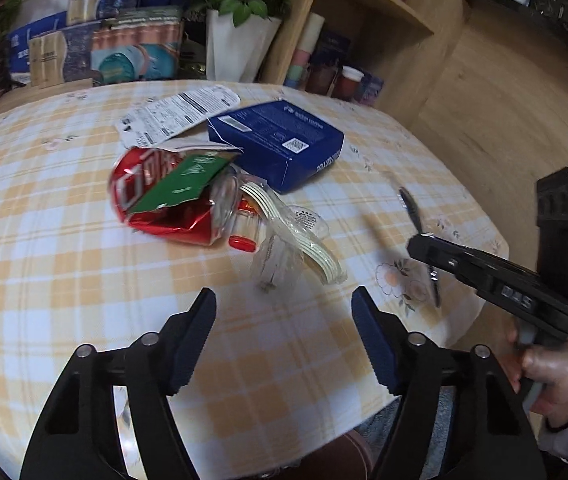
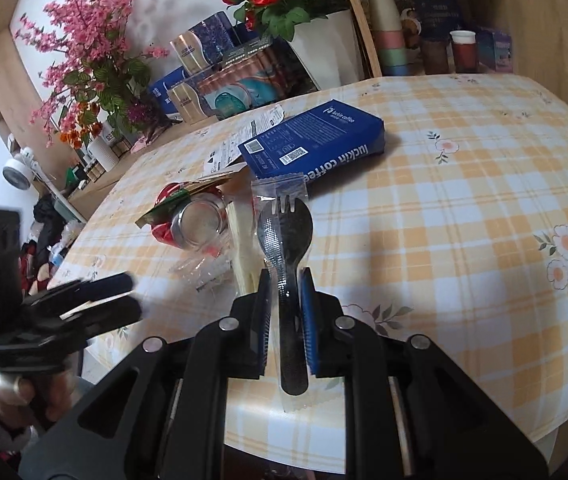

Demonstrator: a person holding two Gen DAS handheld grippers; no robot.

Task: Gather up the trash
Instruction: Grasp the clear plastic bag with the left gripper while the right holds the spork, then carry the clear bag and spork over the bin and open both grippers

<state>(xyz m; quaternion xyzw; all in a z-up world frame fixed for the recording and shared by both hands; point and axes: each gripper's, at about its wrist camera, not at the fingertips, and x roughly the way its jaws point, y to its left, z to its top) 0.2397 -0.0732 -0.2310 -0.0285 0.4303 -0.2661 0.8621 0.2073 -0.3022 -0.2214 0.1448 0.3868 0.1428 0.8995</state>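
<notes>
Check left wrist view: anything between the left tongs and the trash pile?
Only bare checked tablecloth between the open left tongs and the pile's nearest piece, the crumpled clear wrapper. Left wrist view shows it.

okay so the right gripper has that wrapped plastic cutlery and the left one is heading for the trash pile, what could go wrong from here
The right gripper pinches the wrapped cutlery only at the handles; the long pack could pivot or slip out.

The left gripper is open with nothing between its pads, near the clear plastic wrap and crushed red can. Closing there may catch only the loose film and drag the pile rather than lift it.
</notes>
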